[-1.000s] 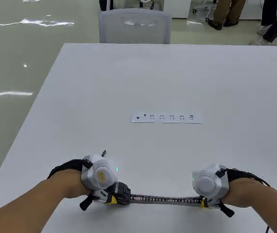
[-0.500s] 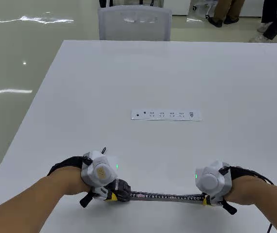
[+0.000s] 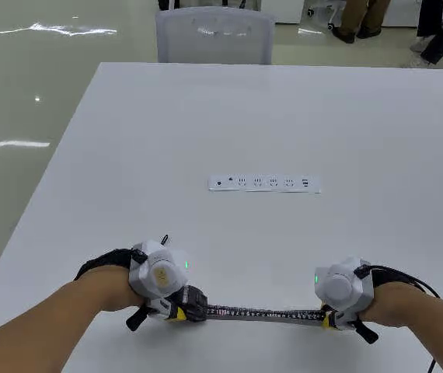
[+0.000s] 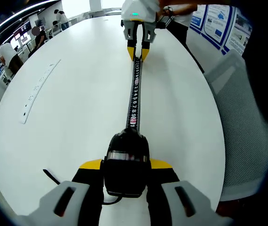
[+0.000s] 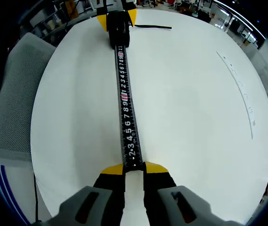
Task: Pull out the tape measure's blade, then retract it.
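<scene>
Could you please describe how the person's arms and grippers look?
Both the left gripper and right gripper have rounded pale-grey housings with a green light and yellow-tipped jaws. Black straps wrap both wrists; a black cable trails by the right wrist. No sleeves.

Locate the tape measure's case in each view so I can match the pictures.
Head view: case bottom left, in the left hand-held gripper.
Left gripper view: case bottom centre, between its jaws.
Right gripper view: case top centre, at the blade's far end.
Shared landmark: white power strip.

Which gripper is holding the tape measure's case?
The left gripper clamps the black case; the right gripper pinches only the blade tip.
</scene>
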Motion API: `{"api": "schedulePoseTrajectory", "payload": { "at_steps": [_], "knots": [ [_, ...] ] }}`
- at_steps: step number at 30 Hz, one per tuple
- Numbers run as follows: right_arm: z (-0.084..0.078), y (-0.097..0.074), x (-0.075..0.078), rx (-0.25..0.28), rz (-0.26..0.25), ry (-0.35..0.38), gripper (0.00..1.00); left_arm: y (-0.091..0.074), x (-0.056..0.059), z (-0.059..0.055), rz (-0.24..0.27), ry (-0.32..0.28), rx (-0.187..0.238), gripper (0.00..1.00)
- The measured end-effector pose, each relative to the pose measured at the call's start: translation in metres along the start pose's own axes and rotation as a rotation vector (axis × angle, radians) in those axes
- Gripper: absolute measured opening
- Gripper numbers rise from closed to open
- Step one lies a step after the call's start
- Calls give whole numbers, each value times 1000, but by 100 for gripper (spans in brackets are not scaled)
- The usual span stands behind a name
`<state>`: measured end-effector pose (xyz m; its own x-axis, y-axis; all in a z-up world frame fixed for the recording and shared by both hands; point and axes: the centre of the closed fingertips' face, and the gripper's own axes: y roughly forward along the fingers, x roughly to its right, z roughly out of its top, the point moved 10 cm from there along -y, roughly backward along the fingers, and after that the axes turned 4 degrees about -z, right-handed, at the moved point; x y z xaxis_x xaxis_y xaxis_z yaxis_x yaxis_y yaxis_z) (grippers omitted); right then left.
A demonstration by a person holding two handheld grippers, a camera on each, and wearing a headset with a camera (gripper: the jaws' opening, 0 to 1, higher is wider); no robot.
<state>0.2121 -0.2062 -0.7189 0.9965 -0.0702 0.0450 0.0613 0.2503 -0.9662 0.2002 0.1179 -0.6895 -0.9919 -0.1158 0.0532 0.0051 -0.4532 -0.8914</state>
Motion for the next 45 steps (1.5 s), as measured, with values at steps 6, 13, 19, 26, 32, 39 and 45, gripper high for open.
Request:
{"api": "schedulePoseTrajectory", "payload": {
  "at_steps": [6,13,19,26,32,39,45],
  "knots": [
    [-2,-2,-2,23,-1,-24,15,-1,1,0,0,-5,6,30],
    [-2,-7,-3,42,-22,-4,18,0,-1,-1,-5,-16,14,32],
    [-1,-13,-1,56,-40,9,23,0,1,-2,11,-17,26,32],
    [-2,-19,-3,59,-45,34,28,-8,0,-5,36,-75,64,39],
    [-6,-25,-5,105,-68,109,43,-23,-2,-20,79,-174,117,56],
    [-14,-36,-7,163,-111,214,52,-39,9,-40,138,-257,179,73],
    [-25,-41,-17,284,-159,367,66,-50,25,-65,275,-357,322,92]
  ]
}}
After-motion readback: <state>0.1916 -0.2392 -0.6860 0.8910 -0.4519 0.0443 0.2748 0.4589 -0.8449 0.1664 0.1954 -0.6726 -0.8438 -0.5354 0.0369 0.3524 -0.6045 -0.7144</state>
